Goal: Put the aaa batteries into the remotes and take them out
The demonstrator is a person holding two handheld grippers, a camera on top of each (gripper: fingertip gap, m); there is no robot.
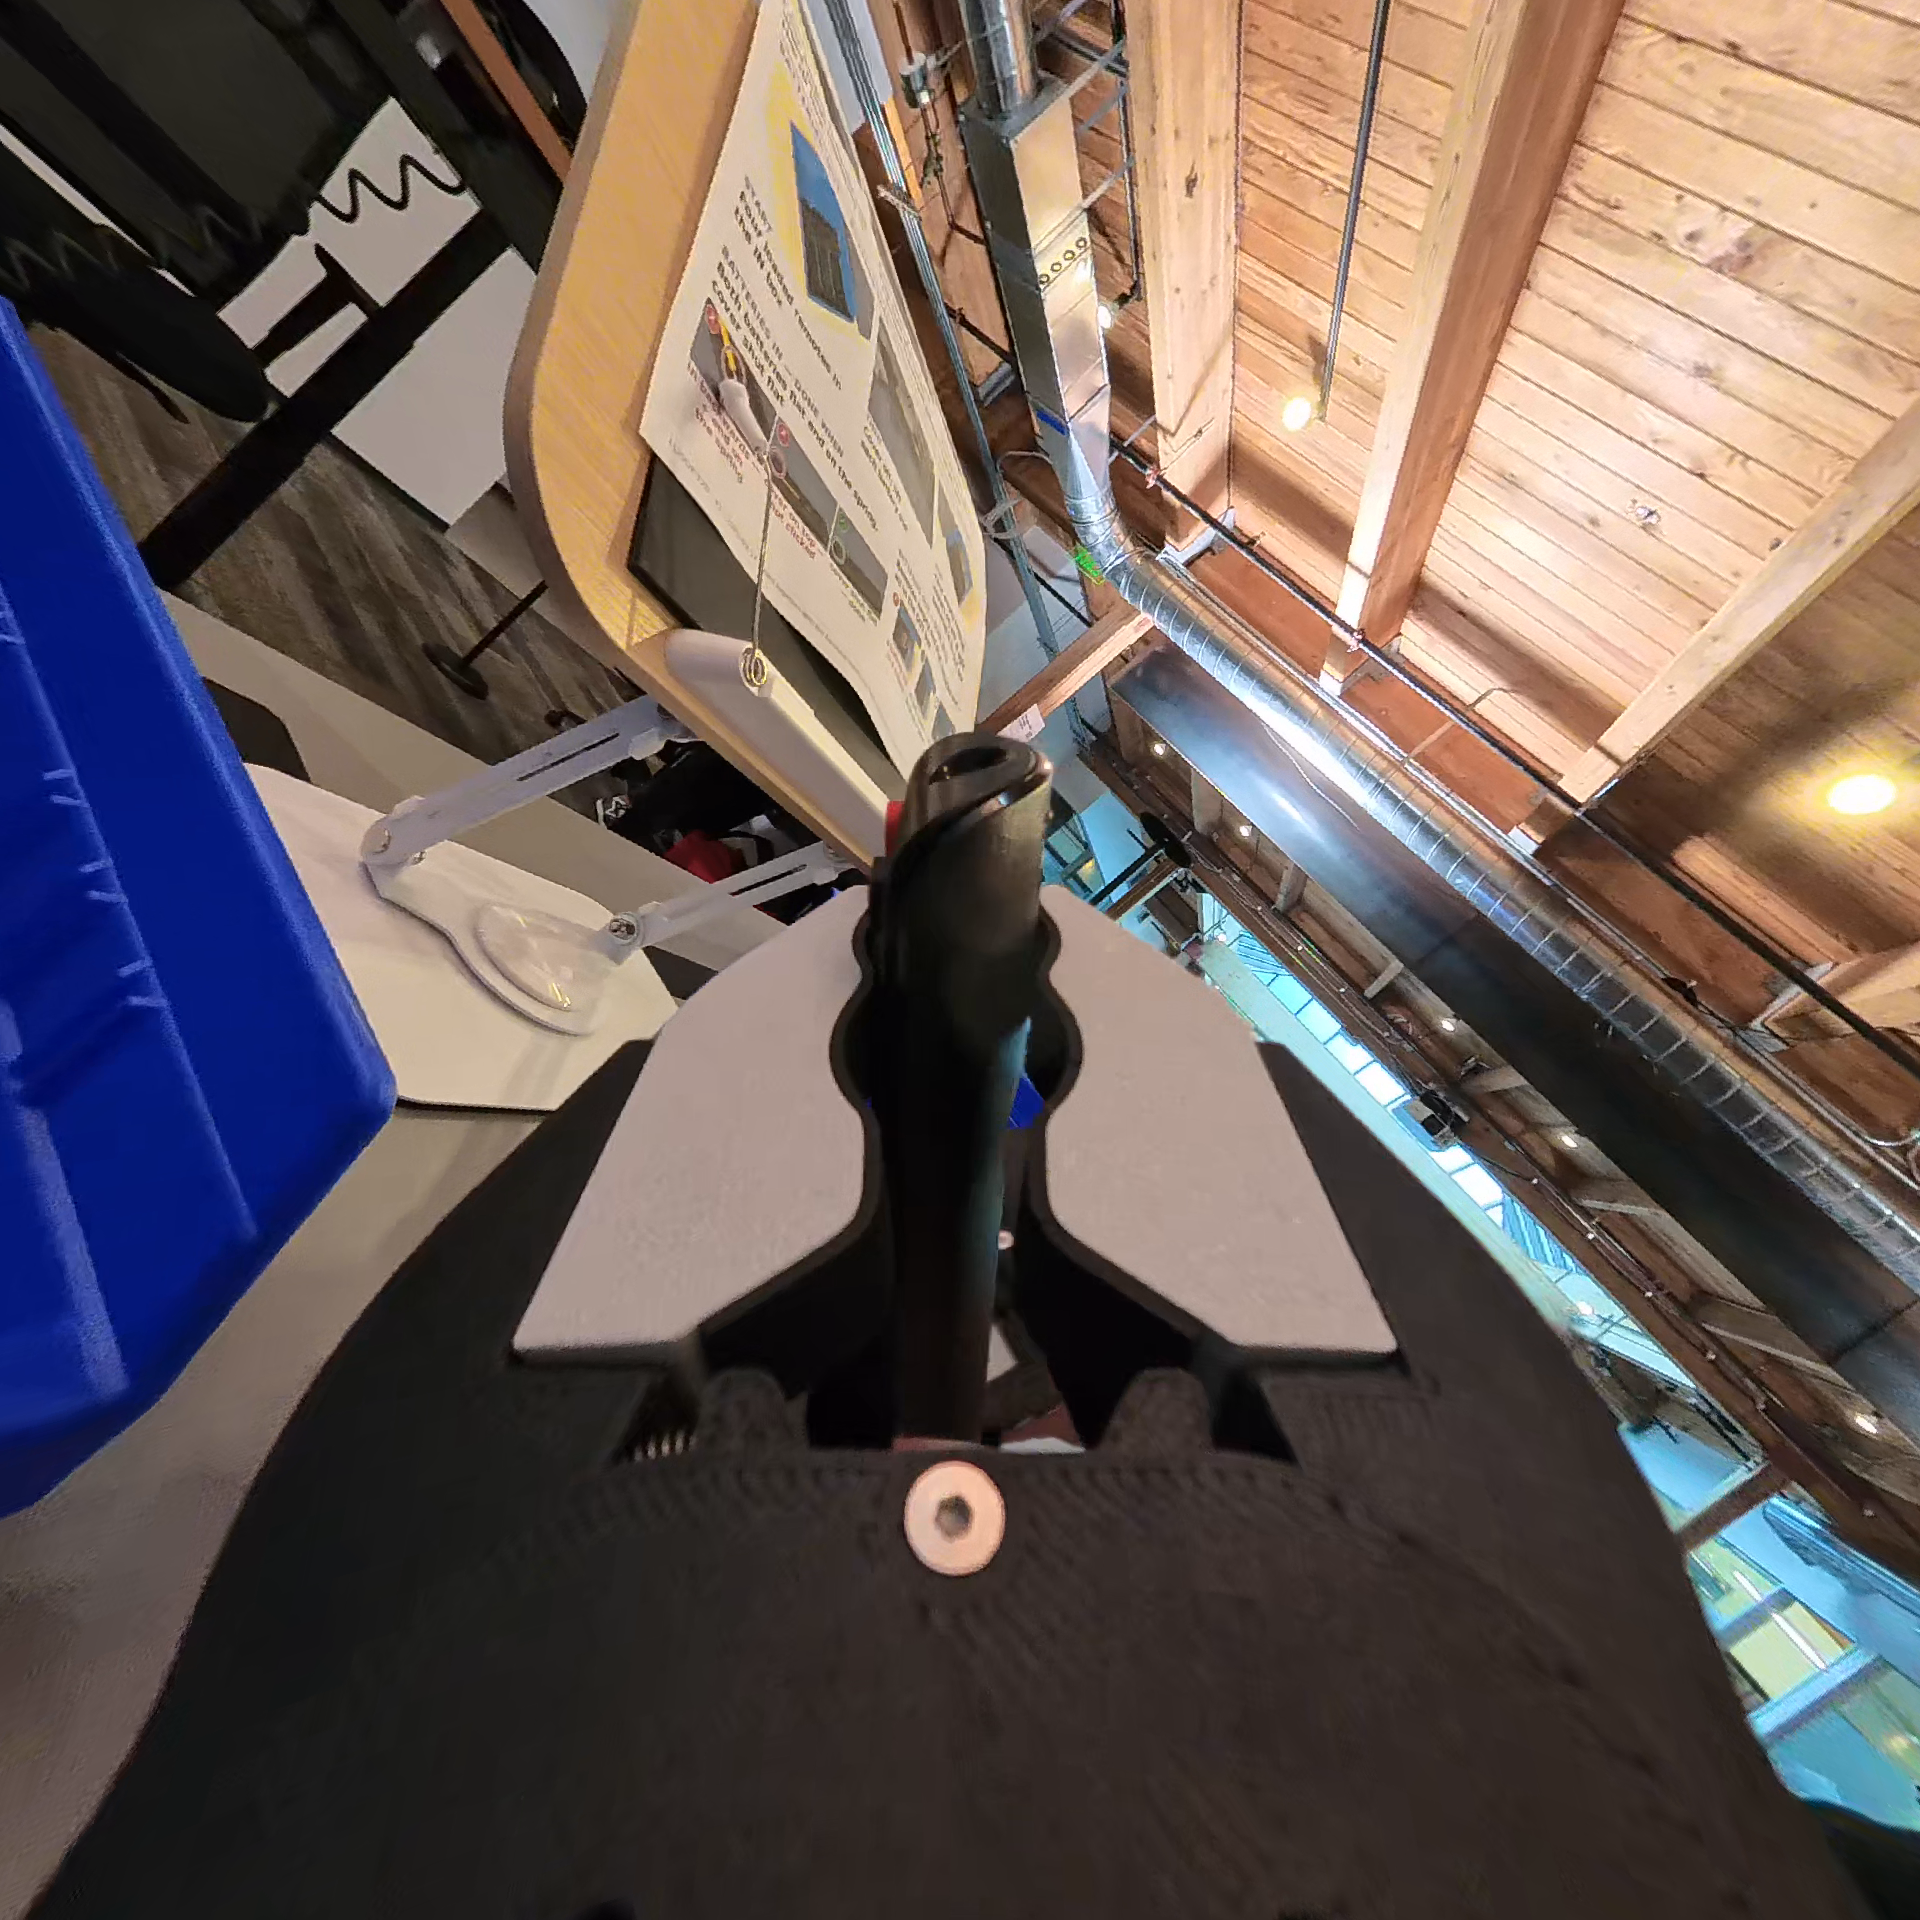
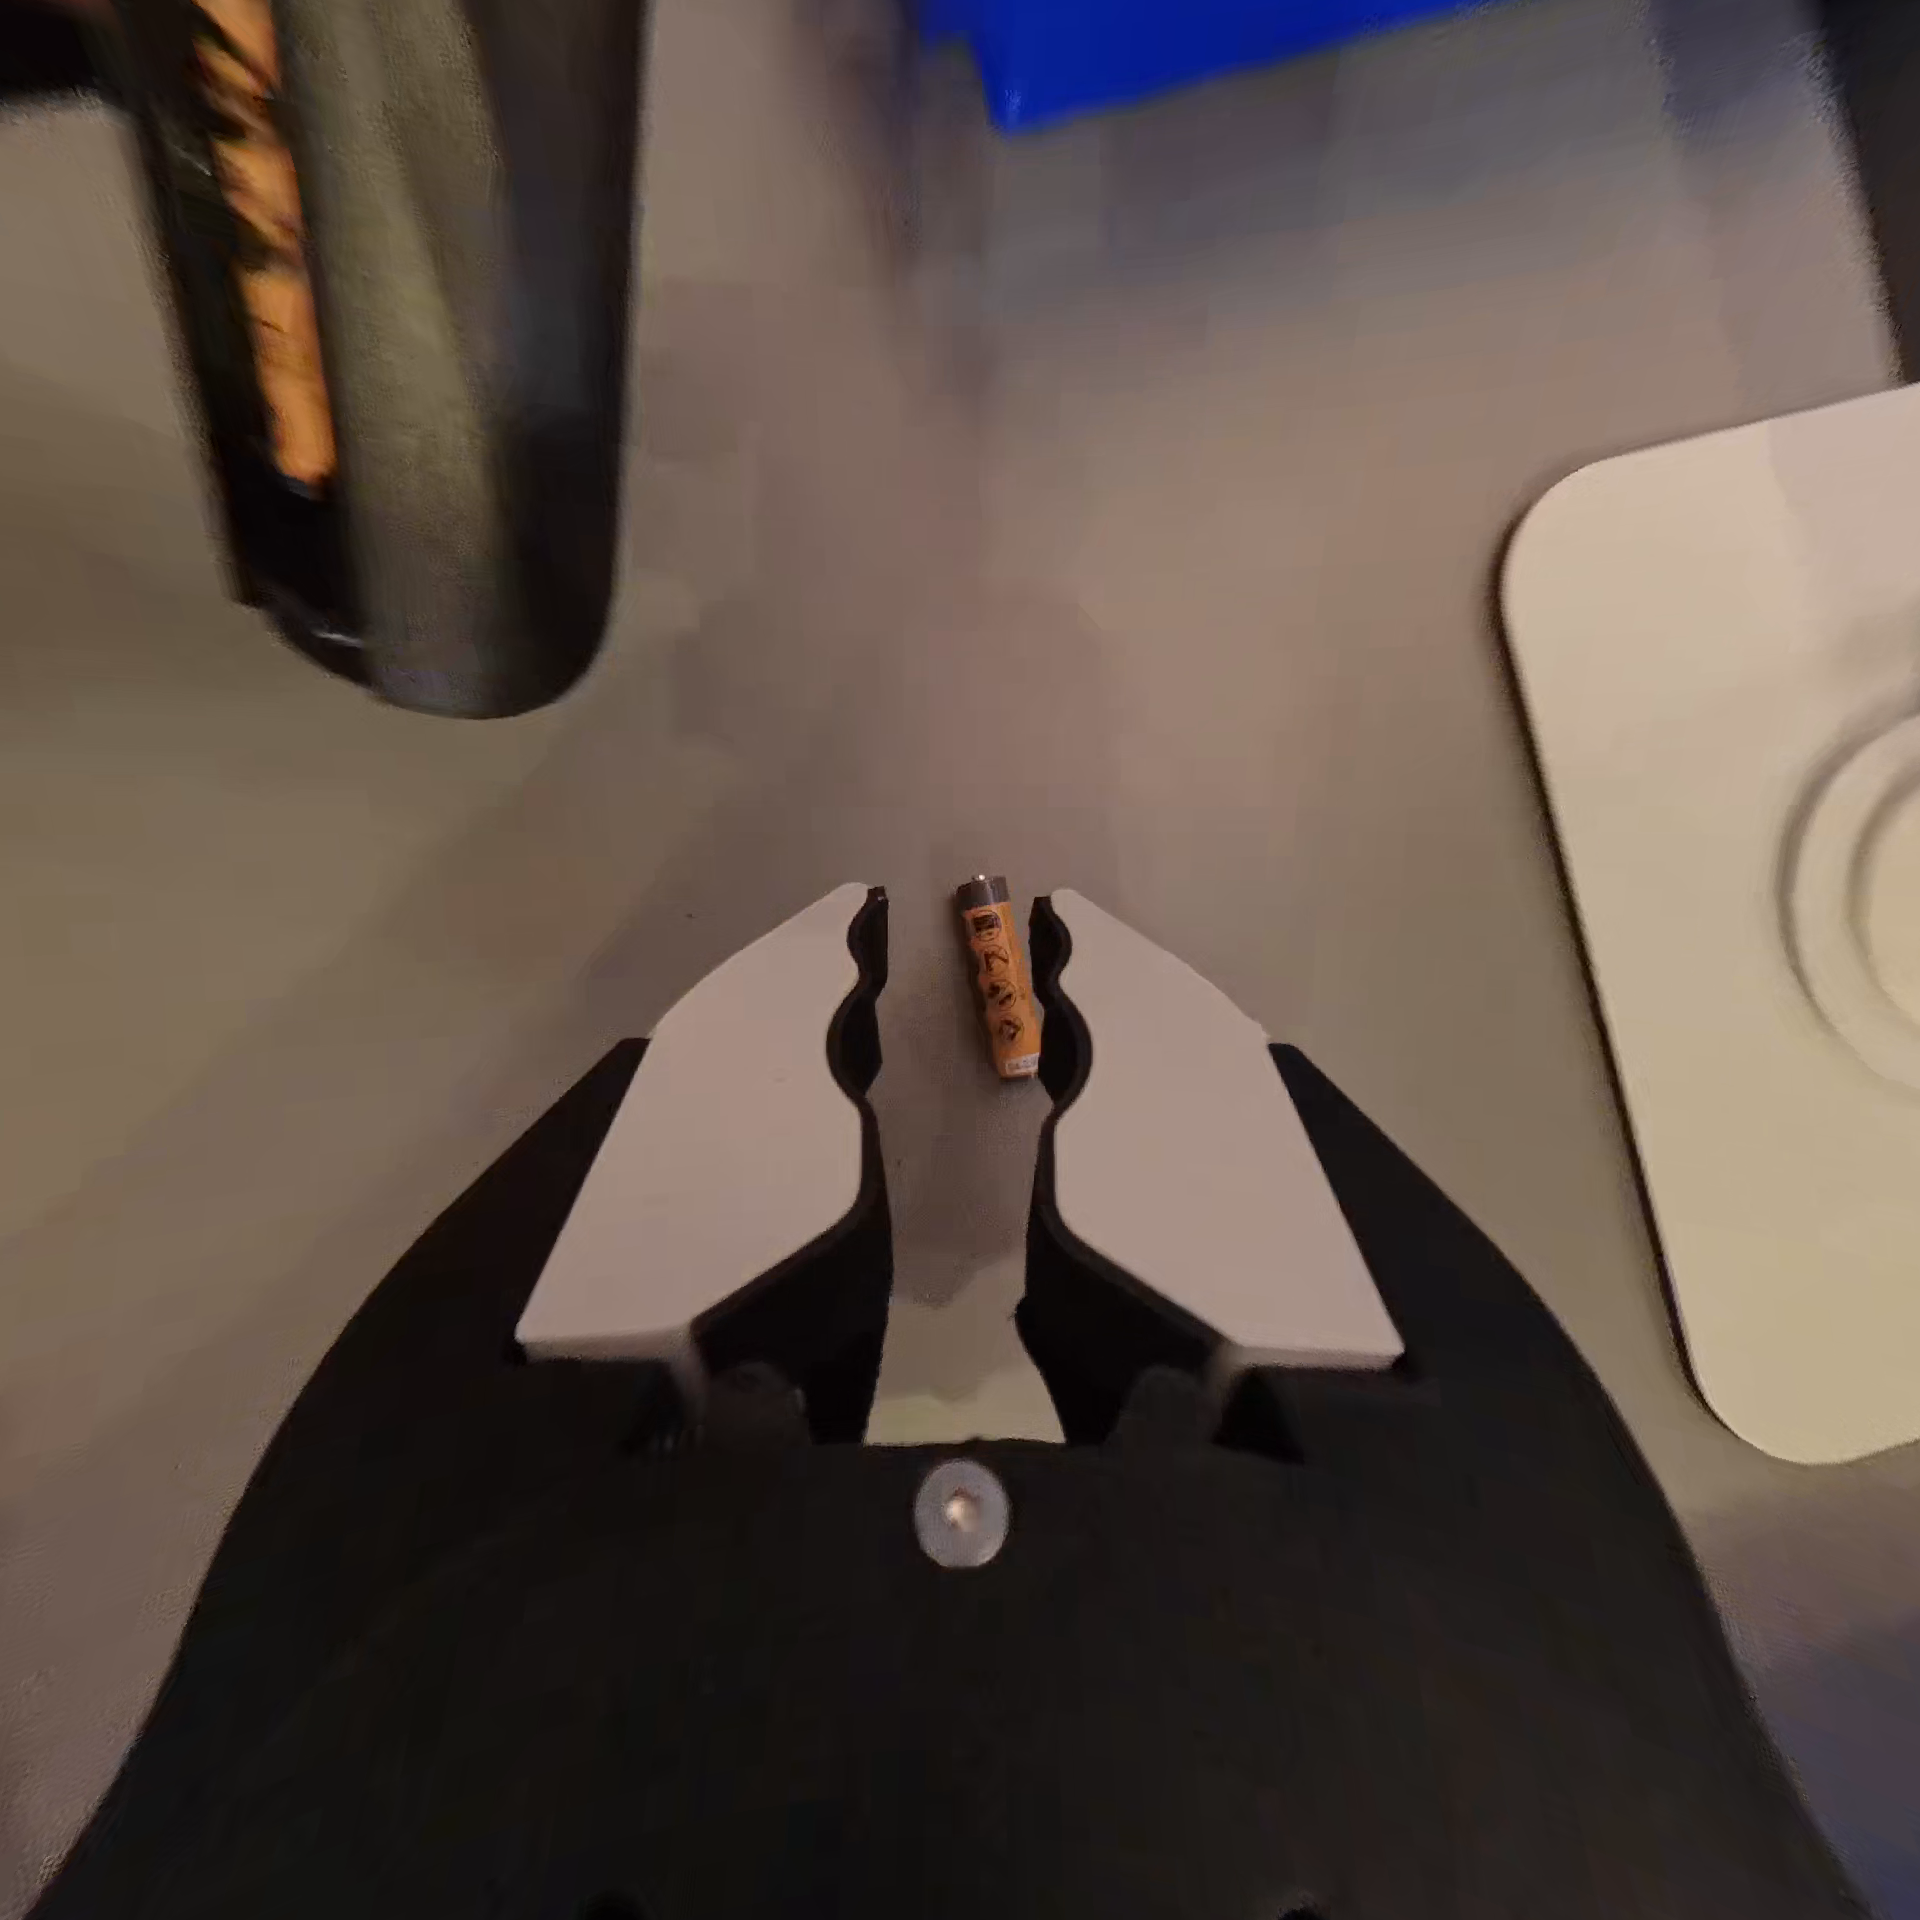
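Note:
My left gripper (image 1: 956, 914) is shut on a black remote (image 1: 961, 1039) and holds it tilted up toward the ceiling. In the right wrist view the same remote (image 2: 447, 364) hangs blurred at the upper left above the table, with an orange battery (image 2: 281, 312) showing in its open compartment. My right gripper (image 2: 956, 904) is open just above the grey table (image 2: 312, 935). A single orange AAA battery (image 2: 1000, 982) lies on the table between its fingers, close to the right finger (image 2: 1060, 997). I cannot tell whether it touches that finger.
A blue bin (image 1: 125, 987) stands to the left; its edge (image 2: 1143, 52) also shows at the top of the right wrist view. A white stand base (image 2: 1714, 831) lies at the right. A white jointed arm with a lens (image 1: 520, 966) holds a wooden board with an instruction sheet (image 1: 810, 364). One gripper's finger ends stand about 20 cm off the other's.

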